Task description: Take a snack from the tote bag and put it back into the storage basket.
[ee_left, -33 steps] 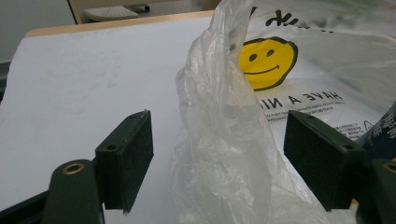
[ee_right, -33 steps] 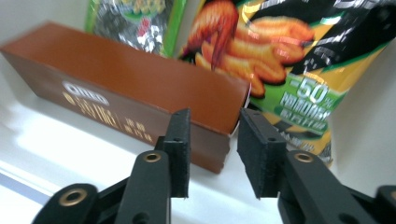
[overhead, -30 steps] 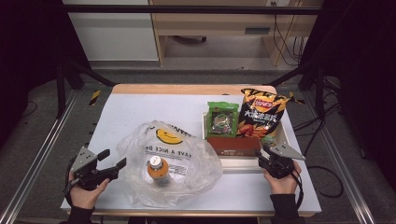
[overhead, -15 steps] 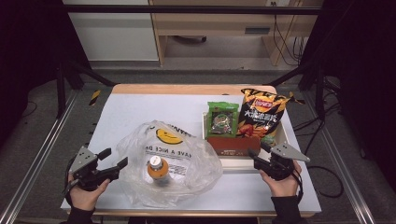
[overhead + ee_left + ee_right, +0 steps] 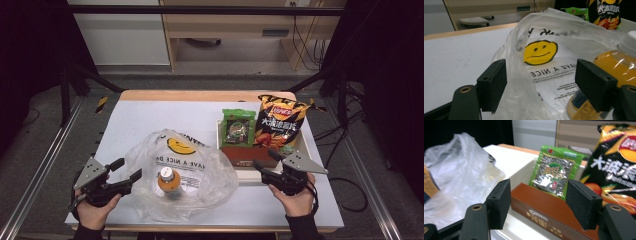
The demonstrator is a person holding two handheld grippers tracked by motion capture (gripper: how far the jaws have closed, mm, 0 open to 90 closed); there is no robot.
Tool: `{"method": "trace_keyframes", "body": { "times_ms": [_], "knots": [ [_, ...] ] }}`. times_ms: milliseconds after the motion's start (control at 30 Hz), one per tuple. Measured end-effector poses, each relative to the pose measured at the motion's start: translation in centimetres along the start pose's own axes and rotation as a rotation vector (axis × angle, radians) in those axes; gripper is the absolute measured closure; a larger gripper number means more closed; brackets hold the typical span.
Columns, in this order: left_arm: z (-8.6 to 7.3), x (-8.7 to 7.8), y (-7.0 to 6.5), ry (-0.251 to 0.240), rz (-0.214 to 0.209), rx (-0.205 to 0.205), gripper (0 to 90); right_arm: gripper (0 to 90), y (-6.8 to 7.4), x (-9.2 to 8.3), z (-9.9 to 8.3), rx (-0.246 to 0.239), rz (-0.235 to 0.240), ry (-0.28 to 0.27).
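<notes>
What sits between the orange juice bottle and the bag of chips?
In the high view, the clear plastic bag wrapping the bottle, then the brown box in the white tray, before the chips.

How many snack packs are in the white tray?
3. The brown box lies along the tray's front wall. The green packet stands behind it, toward the left. The black chip bag stands at the right. More could be hidden behind them.
</notes>
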State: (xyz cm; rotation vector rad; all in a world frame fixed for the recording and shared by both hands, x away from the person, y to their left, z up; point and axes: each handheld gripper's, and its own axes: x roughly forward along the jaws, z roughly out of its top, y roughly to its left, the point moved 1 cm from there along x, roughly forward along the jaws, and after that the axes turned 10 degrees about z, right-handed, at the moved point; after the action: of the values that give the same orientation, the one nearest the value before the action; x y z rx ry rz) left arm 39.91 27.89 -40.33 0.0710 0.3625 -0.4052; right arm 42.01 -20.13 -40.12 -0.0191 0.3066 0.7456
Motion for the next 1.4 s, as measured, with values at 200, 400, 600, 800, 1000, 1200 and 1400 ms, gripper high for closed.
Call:
{"method": "trace_keyframes", "body": {
  "times_ms": [200, 400, 600, 800, 1000, 1200, 1400],
  "knots": [
    [0.6, -0.4, -0.9, -0.017, -0.031, 0.004, 25.3, 37.0, 1.1, 0.0, 0.7, -0.014, 0.038, -0.024],
    [1.0, -0.8, -1.9, -0.036, -0.058, 0.018, 25.2, 36.5, 1.8, 0.4, 1.0, -0.027, 0.062, -0.024],
    [1.2, -1.0, -3.0, -0.037, -0.074, 0.033, 24.6, 36.0, 1.8, 0.6, 0.7, -0.023, 0.066, -0.01],
    [1.2, -1.0, -4.1, -0.027, -0.089, 0.053, 22.9, 35.7, 1.6, 0.5, 0.6, -0.023, 0.063, -0.006],
    [0.9, -0.6, -5.6, -0.008, -0.113, 0.081, 21.9, 35.7, 1.7, 0.5, 0.6, -0.023, 0.068, -0.007],
    [0.7, 0.3, -6.7, 0.019, -0.122, 0.099, 21.9, 35.7, 1.7, 0.6, 0.5, -0.024, 0.07, 0.0],
    [0.2, 1.6, -7.8, 0.06, -0.14, 0.112, 21.2, 35.7, 1.8, 0.8, 0.4, -0.022, 0.075, 0.006]
  ]
}}
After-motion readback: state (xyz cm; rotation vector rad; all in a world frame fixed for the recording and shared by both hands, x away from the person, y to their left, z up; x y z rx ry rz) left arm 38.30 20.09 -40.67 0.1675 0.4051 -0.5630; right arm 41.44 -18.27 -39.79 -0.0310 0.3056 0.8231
